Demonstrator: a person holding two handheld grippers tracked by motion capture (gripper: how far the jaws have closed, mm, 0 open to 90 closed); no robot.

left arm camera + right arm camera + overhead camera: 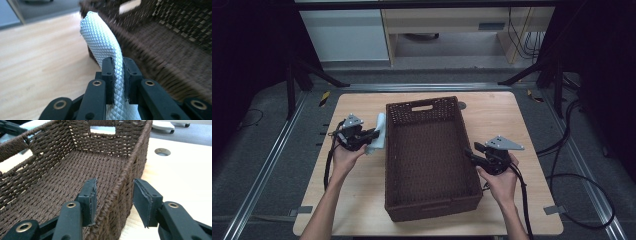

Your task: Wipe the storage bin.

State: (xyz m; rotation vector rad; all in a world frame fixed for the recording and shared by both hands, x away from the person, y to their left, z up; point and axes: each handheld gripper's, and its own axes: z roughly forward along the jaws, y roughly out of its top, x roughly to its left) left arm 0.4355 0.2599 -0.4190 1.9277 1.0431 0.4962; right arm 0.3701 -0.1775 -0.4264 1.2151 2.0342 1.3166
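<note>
White quilted cloth (105, 47) is dangling from my clenched left gripper (117, 75); with the right gripper (115, 200) released around the wicker basket (75, 170) rim, it's maybe snagging.

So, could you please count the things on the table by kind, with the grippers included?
Grippers: 2, the left gripper shut on the cloth, the right gripper with open jaws astride the basket wall
Brown woven basket: 1
White cloth: 1
Total: 4
</note>
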